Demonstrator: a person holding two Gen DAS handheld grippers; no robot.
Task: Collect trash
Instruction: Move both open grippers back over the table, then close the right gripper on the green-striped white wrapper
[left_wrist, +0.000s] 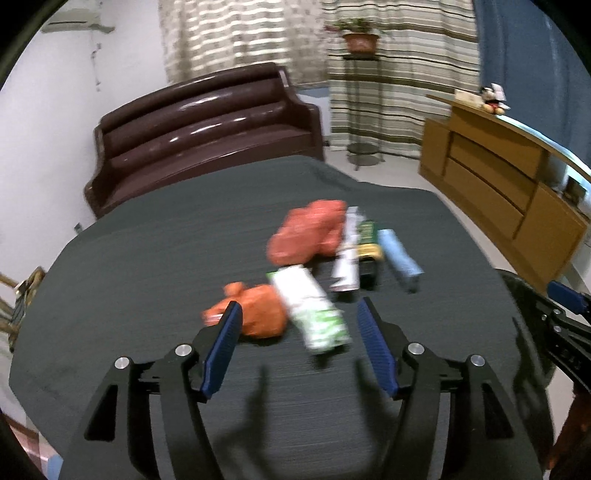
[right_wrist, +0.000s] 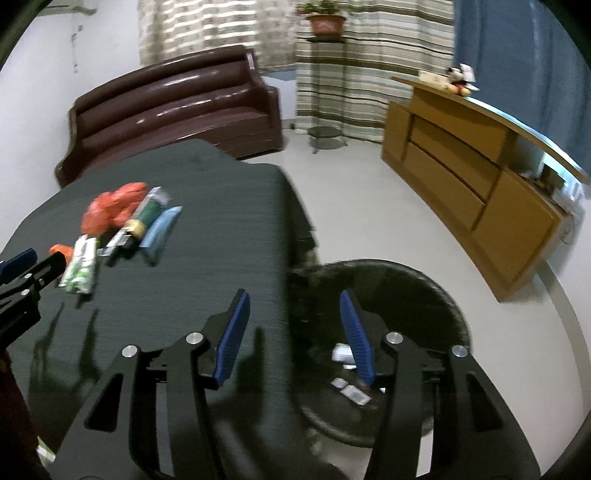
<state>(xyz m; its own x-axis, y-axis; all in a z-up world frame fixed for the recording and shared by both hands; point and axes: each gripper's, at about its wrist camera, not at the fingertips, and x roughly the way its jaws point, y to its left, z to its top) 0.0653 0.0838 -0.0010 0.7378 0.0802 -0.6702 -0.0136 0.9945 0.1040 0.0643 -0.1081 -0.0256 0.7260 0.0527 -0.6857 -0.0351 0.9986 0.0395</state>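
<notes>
Litter lies on the dark grey table (left_wrist: 147, 266): a small crumpled orange bag (left_wrist: 258, 310), a white-green wrapper (left_wrist: 314, 310), a larger orange bag (left_wrist: 310, 232), a white packet (left_wrist: 347, 258), a green-yellow packet (left_wrist: 369, 240) and a pale blue packet (left_wrist: 400, 258). My left gripper (left_wrist: 299, 310) stands open just short of the small orange bag and the wrapper, nothing between its blue pads. My right gripper (right_wrist: 293, 301) is open and empty above the table's right edge and a black mesh bin (right_wrist: 424, 288). White scraps (right_wrist: 351, 391) lie in the bin.
A dark brown sofa (left_wrist: 207, 129) stands behind the table. A wooden cabinet (right_wrist: 461, 177) runs along the right wall. A plant stand (right_wrist: 325, 81) is by the striped curtains. Pale floor (right_wrist: 351, 192) lies between table and cabinet. The right gripper's tip (left_wrist: 565, 295) shows at the left wrist view's right edge.
</notes>
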